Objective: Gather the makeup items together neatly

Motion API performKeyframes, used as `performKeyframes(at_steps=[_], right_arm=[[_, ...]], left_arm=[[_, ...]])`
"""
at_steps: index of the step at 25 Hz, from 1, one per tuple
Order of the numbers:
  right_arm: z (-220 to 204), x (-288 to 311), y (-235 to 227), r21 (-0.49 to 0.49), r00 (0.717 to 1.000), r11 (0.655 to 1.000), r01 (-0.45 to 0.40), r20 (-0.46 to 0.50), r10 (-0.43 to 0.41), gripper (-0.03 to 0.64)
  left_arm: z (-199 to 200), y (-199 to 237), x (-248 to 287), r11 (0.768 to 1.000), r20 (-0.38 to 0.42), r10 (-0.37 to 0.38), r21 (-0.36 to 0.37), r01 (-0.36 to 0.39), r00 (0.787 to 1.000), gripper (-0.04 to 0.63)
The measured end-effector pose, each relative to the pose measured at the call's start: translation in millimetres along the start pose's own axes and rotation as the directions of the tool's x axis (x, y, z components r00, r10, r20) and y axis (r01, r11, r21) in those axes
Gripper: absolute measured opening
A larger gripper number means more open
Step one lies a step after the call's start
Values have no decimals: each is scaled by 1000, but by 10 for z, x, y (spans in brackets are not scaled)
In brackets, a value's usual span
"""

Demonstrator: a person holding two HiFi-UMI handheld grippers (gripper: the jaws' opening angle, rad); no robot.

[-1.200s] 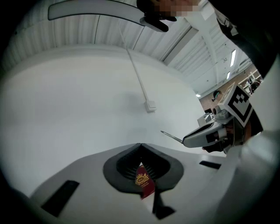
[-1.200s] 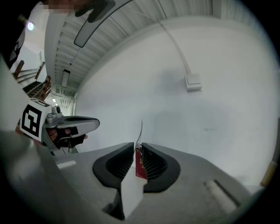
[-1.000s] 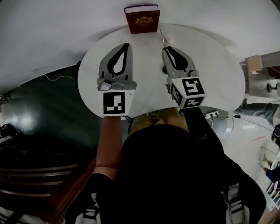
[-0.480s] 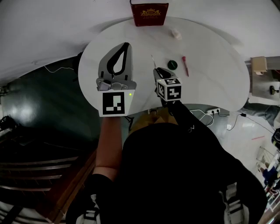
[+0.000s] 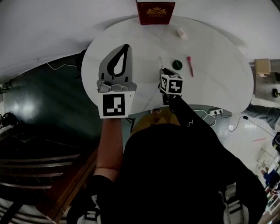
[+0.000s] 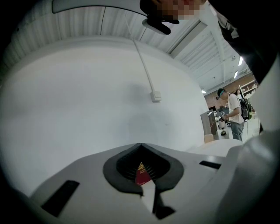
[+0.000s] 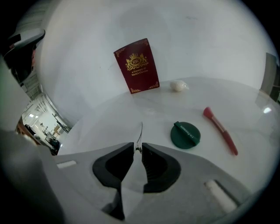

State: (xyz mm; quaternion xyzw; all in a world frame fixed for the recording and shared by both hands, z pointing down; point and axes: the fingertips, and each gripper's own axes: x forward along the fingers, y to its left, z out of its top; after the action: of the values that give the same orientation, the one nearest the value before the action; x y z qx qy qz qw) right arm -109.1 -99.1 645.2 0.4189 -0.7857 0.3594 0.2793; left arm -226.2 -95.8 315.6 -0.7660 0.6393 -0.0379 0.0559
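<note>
- The left tongs are held out level over the near-left part of the round white tabletop. Their tips are clenched together with nothing between them.
- In the left gripper view the loop behind the closed tips of these tongs frames a bit of the dark red book.
- The right tongs tilt down toward the middle of the tabletop. They are clenched on the near end of a thin pale wand.
- The wand sticks out ahead of the tips. I cannot tell whether its far end touches the surface.
- Just right of the wand lies a round green compact, flat on the tabletop.
- Right of the compact, close by but apart from it, lies a slim red pen-shaped item, its rounded end pointing away.
- Farther back a small white lump sits alone, well apart from the other items.
- At the far edge the book stands upright against the white wall, with gold print on its cover.
</note>
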Motion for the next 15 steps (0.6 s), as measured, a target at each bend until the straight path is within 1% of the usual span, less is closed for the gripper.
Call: performKeyframes(at_steps=[2,4,7,9,11,13,15], right_arm=[[-44,14,-54,5,999,1000,25,-26,-25,69],[-39,0,-89,13,999,999,29,-33,-29,93],[108,-94,-72,3,1000,1000,-2,14,2,104],[340,-241,-61,-55,996,998,-5,93,10,104],[674,-457,-53,-139,979,990,17,202,12,104],[1037,-706,-59,-206,951,977,53,308,14,104],[1378,-989,-72,-238,915,968,83,402,21,104]], left_arm=[[-3,3,1,1000,-1,-1,1,1,1000,8],[-10,8,12,1000,-2,-3,5,3,1000,8],[-18,5,36,1000,-3,-5,4,5,1000,8],[-2,-21,62,1000,7,-12,1,12,1000,8],[37,-57,91,1000,23,-23,1,23,999,8],[88,-97,130,999,38,-35,-1,35,999,8],[157,-139,175,999,57,-46,-6,46,997,8]])
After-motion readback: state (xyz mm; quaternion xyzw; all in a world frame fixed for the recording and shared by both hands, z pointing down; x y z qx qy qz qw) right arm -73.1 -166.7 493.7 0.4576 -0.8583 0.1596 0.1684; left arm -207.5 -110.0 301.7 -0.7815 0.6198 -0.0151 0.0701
